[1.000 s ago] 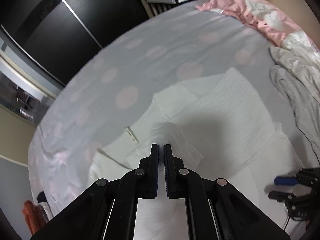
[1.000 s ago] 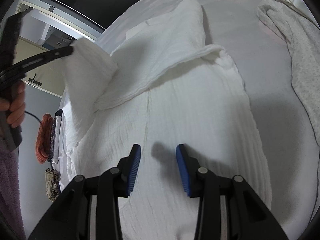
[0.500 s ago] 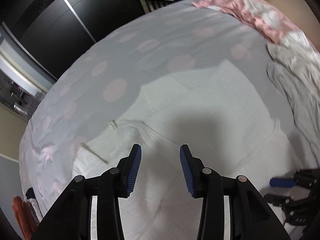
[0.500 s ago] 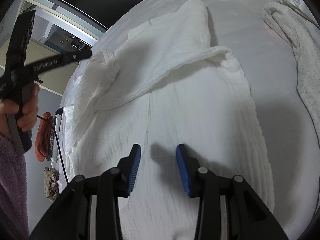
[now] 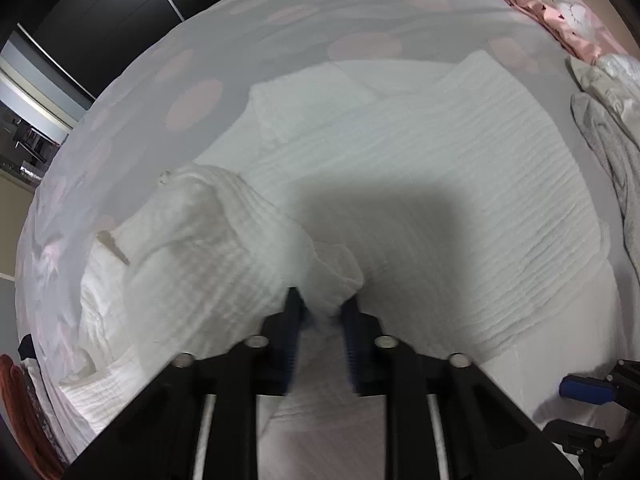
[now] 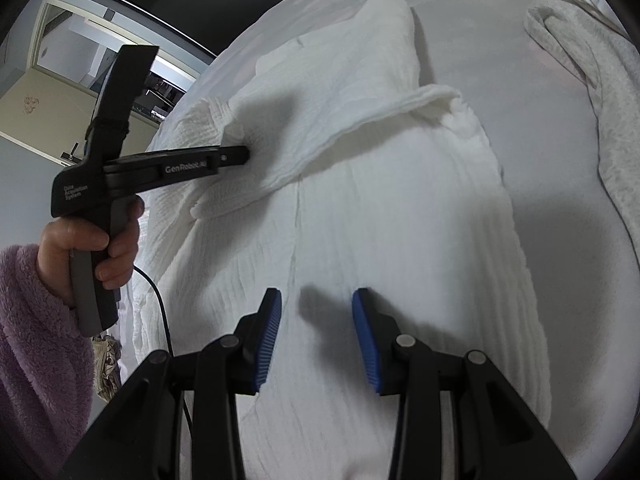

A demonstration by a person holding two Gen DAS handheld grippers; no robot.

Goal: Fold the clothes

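A white crinkled garment (image 5: pixel 440 184) lies spread on the bed, partly folded, with a sleeve bunched at the left (image 5: pixel 200 240). My left gripper (image 5: pixel 320 316) is low on the cloth, its blue pads apart with a bunch of white fabric between them; the frame is blurred. In the right wrist view the left gripper (image 6: pixel 240 156) sits with its tips against the folded sleeve of the garment (image 6: pixel 360 184). My right gripper (image 6: pixel 316 320) is open and empty just above the garment's lower body.
The bed has a grey sheet with pink dots (image 5: pixel 192 104). A grey garment (image 6: pixel 580 60) and a pink quilt (image 5: pixel 560 4) lie along the right. Dark wardrobe doors (image 5: pixel 100 8) stand beyond the bed's left side.
My left gripper opened, let go of the sleeve it was holding up, then dropped down to the cloth with its pads closing in around a fold. The right gripper has barely moved.
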